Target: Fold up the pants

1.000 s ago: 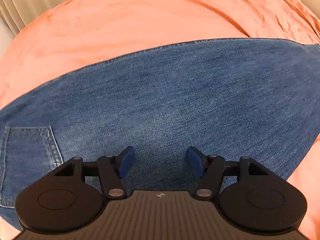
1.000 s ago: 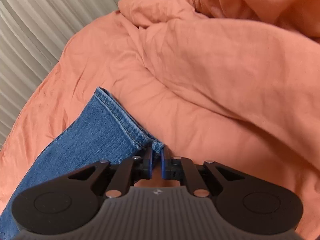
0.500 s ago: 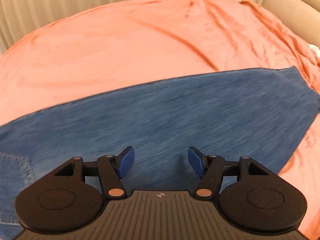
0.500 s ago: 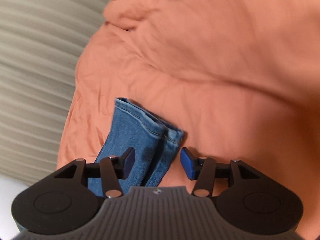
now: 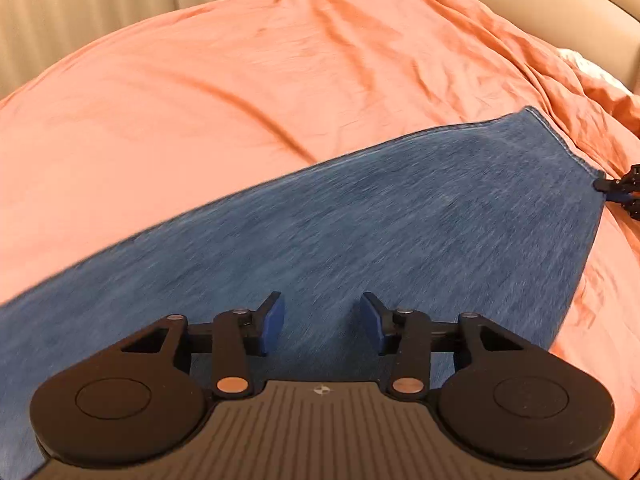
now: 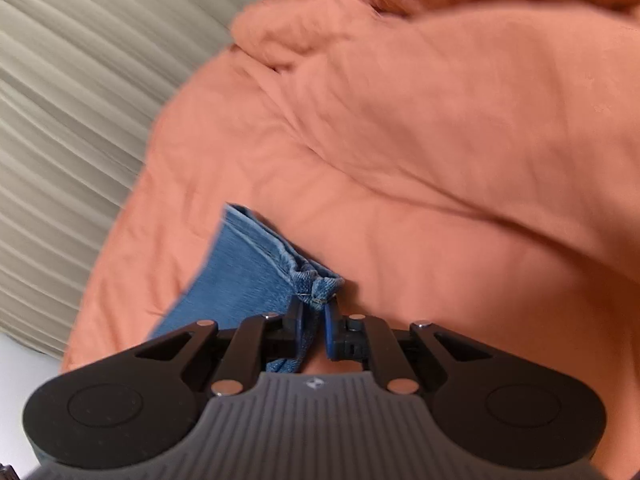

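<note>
Blue denim pants [image 5: 360, 232] lie flat on an orange bedcover [image 5: 224, 92], one leg running to the hem at upper right. My left gripper [image 5: 322, 314] hovers over the middle of the leg. Its jaws are closing with denim beneath them, and the pads press on nothing. My right gripper [image 6: 316, 314] is shut on the bunched hem corner of the pants [image 6: 248, 272], which it holds a little above the cover. The left wrist view catches the right gripper [image 5: 618, 194] at the hem on the far right edge.
A rumpled heap of the orange duvet [image 6: 460, 80] rises just beyond the hem. Beige pleated curtains [image 6: 72, 100] hang past the bed's far side. A padded beige headboard [image 5: 560, 4] and a white pillow corner [image 5: 588, 68] show at top right.
The left gripper has slid along the leg toward the hem, the back pocket has left its view, and its jaws have narrowed. The right gripper opened, then shut again on the hem corner.
</note>
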Demonstrator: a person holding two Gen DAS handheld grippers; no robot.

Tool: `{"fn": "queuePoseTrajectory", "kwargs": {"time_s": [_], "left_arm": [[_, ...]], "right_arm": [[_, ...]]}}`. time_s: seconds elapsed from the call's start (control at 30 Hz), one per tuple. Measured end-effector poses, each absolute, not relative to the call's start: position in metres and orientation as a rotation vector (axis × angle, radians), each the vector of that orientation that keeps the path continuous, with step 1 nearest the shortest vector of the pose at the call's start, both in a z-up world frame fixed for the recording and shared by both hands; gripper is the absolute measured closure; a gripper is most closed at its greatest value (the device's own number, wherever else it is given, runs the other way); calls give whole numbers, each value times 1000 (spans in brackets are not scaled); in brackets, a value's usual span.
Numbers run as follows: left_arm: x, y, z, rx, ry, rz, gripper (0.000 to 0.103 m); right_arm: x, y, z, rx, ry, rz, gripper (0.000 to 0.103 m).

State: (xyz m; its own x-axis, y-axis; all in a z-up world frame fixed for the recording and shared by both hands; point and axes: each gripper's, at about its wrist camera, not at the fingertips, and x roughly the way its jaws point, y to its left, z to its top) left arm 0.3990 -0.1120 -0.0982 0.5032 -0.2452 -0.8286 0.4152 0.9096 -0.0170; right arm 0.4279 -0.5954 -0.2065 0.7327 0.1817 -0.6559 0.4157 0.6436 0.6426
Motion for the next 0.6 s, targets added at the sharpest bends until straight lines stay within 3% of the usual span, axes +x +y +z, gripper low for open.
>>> {"fn": "queuePoseTrajectory", "kwargs": {"time_s": [0.4,0.6], "left_arm": [[484,-174,-124,210,931,-405,68],[486,-185,-127,212,924,-380,72]], "right_arm": [[426,-598,-209,830,775,-108,99],[431,-598,-214,840,789,-114,99]]}}
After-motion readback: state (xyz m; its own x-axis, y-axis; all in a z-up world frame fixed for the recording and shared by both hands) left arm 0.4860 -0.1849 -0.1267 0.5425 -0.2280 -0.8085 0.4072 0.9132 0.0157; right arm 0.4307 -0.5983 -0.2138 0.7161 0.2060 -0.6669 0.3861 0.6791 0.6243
